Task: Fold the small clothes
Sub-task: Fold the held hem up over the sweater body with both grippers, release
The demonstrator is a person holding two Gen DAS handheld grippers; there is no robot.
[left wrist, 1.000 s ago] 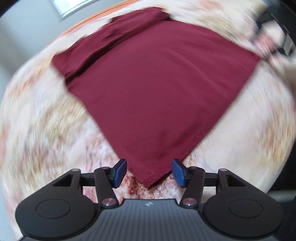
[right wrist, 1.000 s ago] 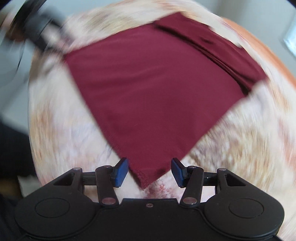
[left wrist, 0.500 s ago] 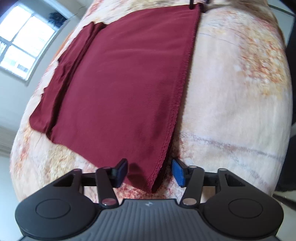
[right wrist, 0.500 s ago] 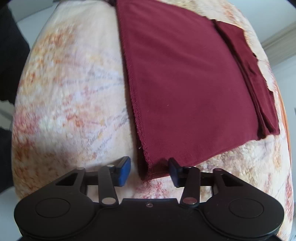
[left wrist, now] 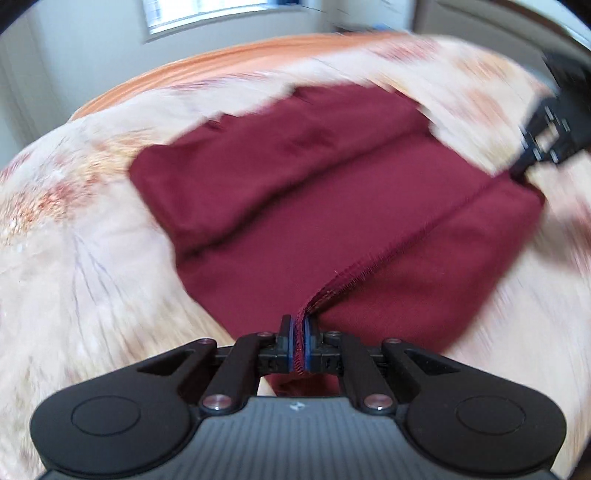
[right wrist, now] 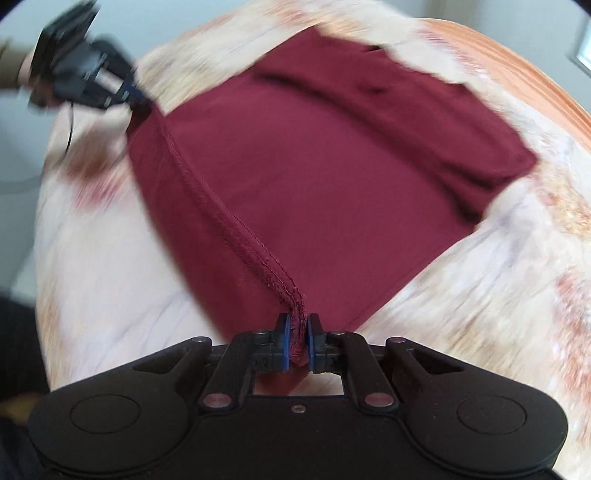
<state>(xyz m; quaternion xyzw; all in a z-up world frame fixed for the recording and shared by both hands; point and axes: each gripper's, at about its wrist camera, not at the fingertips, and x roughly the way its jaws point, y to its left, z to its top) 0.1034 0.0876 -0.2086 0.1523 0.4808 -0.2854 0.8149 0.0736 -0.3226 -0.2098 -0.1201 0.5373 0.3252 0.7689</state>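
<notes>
A maroon garment (left wrist: 314, 206) lies on a floral bedspread (left wrist: 74, 266). My left gripper (left wrist: 301, 343) pinches one corner of the garment's stitched hem, its jaws closing tight on the cloth. In the right wrist view the same garment (right wrist: 332, 166) shows, and my right gripper (right wrist: 298, 341) has the other hem corner between its pads, jaws closing on it. The hem runs taut between the two grippers and is raised over the rest of the cloth. The right gripper (left wrist: 546, 144) appears blurred at the far right of the left wrist view, and the left gripper (right wrist: 110, 88) at the upper left of the right wrist view.
The bedspread (right wrist: 498, 295) is cream with rust-coloured patches and has an orange border (left wrist: 221, 59) at its far side. A window (left wrist: 221, 14) and pale walls stand beyond. A folded band of the garment lies along its far edge.
Both grippers went from open around the hem corners to shut on them. Both have since swung across the bed, carrying the hem up and over the cloth.
</notes>
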